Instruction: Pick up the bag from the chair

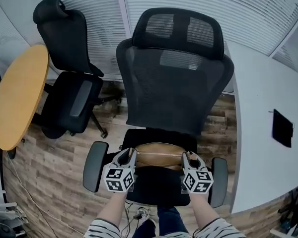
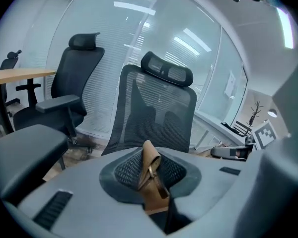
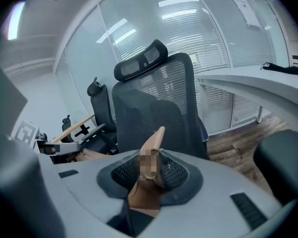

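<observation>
A tan leather bag (image 1: 159,154) lies across the seat of the black mesh chair (image 1: 174,78), close to the backrest. My left gripper (image 1: 128,154) is shut on the bag's left end, and my right gripper (image 1: 189,157) is shut on its right end. In the left gripper view a fold of the tan bag (image 2: 150,166) with a metal ring sticks up between the closed jaws of the left gripper (image 2: 151,185). In the right gripper view a tan fold of the bag (image 3: 152,155) stands pinched in the right gripper (image 3: 146,190). The bag's underside is hidden.
A second black chair (image 1: 69,86) stands at the left beside a round wooden table (image 1: 19,95). A white desk (image 1: 265,148) curves along the right with a black flat item (image 1: 282,128) on it. The chair's armrests (image 1: 95,165) flank my grippers. Window blinds run behind.
</observation>
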`<move>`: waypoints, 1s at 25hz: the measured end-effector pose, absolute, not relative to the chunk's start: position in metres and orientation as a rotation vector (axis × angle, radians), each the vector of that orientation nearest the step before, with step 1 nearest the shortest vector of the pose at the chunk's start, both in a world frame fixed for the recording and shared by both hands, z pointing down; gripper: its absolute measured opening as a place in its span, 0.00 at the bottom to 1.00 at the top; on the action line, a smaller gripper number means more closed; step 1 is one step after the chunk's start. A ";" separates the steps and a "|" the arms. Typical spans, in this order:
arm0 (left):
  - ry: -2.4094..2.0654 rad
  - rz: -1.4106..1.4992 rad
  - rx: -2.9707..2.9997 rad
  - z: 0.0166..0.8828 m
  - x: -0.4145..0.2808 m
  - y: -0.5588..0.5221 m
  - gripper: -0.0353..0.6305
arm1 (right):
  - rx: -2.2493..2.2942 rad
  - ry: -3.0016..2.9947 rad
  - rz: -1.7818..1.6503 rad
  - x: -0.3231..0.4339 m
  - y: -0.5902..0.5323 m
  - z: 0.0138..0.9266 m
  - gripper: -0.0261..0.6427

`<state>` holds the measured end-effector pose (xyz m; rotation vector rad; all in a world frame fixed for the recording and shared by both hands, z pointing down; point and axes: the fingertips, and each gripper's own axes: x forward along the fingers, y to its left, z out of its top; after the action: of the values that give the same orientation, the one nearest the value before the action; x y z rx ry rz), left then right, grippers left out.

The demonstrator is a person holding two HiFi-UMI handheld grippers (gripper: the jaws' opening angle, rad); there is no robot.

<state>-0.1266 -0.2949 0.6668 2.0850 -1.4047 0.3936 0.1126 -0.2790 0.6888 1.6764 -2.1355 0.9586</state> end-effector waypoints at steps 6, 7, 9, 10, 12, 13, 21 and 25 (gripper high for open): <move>-1.421 0.327 2.113 0.631 -0.139 -0.259 0.19 | 1.701 -2.160 0.916 0.102 -0.243 0.650 0.21; -1.424 0.317 2.120 0.623 -0.141 -0.255 0.19 | 1.704 -2.164 0.910 0.100 -0.238 0.642 0.21; -1.429 0.298 2.133 0.609 -0.144 -0.245 0.19 | 1.711 -2.177 0.897 0.096 -0.228 0.628 0.21; -1.432 0.288 2.141 0.601 -0.146 -0.239 0.19 | 1.714 -2.184 0.889 0.095 -0.222 0.620 0.22; -1.439 0.264 2.153 0.586 -0.148 -0.227 0.19 | 1.721 -2.197 0.873 0.093 -0.211 0.606 0.21; -1.443 0.252 2.159 0.579 -0.149 -0.222 0.19 | 1.725 -2.202 0.866 0.092 -0.206 0.599 0.21; -1.467 0.180 2.204 0.524 -0.162 -0.178 0.18 | 1.743 -2.258 0.797 0.080 -0.167 0.544 0.21; -1.485 0.147 2.225 0.498 -0.168 -0.156 0.18 | 1.752 -2.282 0.760 0.075 -0.146 0.518 0.21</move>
<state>-0.1678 -0.1562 0.4983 2.2247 -1.4853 0.1471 0.0748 -0.1464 0.5183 1.7521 -2.2824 0.7604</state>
